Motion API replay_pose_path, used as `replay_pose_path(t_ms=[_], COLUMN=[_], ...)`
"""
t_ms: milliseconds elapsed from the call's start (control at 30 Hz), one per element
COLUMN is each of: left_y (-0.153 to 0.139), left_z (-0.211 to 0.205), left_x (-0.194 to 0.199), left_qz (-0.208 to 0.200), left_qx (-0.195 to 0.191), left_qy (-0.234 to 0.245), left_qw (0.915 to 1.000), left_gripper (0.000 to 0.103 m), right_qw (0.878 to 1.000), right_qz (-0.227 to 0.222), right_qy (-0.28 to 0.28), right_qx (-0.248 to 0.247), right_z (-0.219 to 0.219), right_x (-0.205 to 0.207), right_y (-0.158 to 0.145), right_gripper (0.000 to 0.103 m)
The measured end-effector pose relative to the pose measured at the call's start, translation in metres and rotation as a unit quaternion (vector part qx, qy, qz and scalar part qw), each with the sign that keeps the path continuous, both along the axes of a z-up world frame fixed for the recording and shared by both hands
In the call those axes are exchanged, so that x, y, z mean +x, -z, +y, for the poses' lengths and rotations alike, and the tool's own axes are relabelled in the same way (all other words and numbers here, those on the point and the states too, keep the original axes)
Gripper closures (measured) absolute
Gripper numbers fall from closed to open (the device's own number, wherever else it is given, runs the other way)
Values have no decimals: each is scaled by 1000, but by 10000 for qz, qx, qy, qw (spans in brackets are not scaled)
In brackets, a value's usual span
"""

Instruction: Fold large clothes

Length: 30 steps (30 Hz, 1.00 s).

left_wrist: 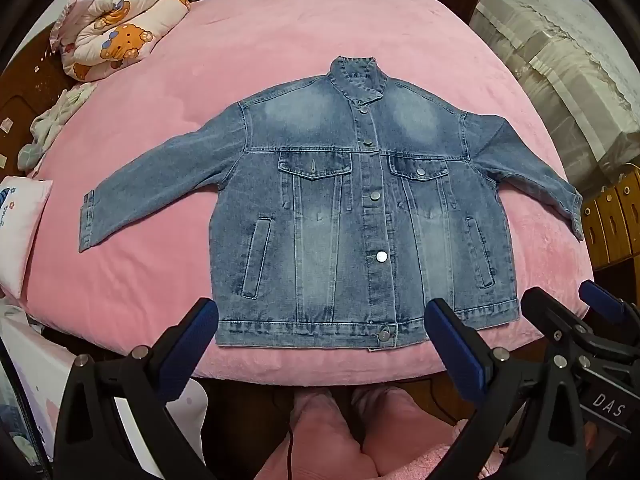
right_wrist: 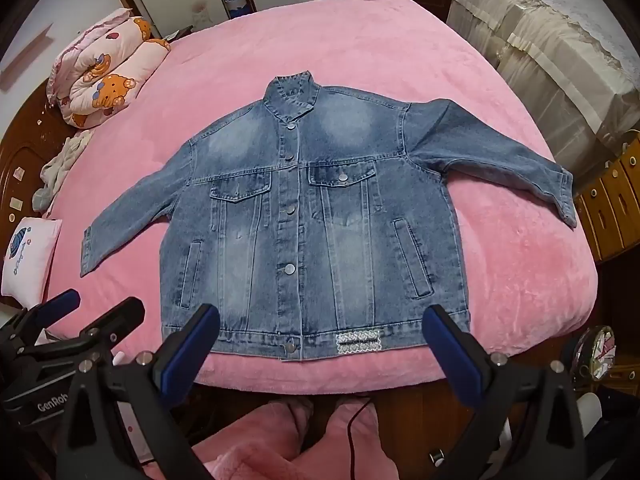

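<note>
Pink bed [left_wrist: 280, 40], denim jacket [left_wrist: 340, 208] flat, hem patch [right_wrist: 357, 345] only in right view, both hand-held grippers [left_wrist: 320, 320] [right_wrist: 320, 320] agape.

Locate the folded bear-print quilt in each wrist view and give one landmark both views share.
Left wrist view: the bear-print quilt lies upper left, on the far left corner of the pink bed.
Right wrist view: the quilt is again upper left, slightly lower in the picture.
Shared landmark: the denim jacket spread flat, collar pointing away.
</note>
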State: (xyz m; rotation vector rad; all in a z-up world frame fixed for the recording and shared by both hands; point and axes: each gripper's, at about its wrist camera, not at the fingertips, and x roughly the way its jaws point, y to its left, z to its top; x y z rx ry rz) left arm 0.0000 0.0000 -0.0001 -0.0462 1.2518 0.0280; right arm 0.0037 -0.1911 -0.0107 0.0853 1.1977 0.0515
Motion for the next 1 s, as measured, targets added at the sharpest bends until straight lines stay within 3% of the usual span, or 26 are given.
replay_pose_path(t_ms=[1000], left_y=[0], left_z=[-6], left_x=[4], left_qz=[-126], left_qx=[-59], left_qy=[67], left_qw=[9999], left_gripper=[2], right_qw=[9999], right_qz=[-109], right_qy=[42], right_qx=[-29], right_z=[-5], right_x=[1], right_y=[-6], right_gripper=[2])
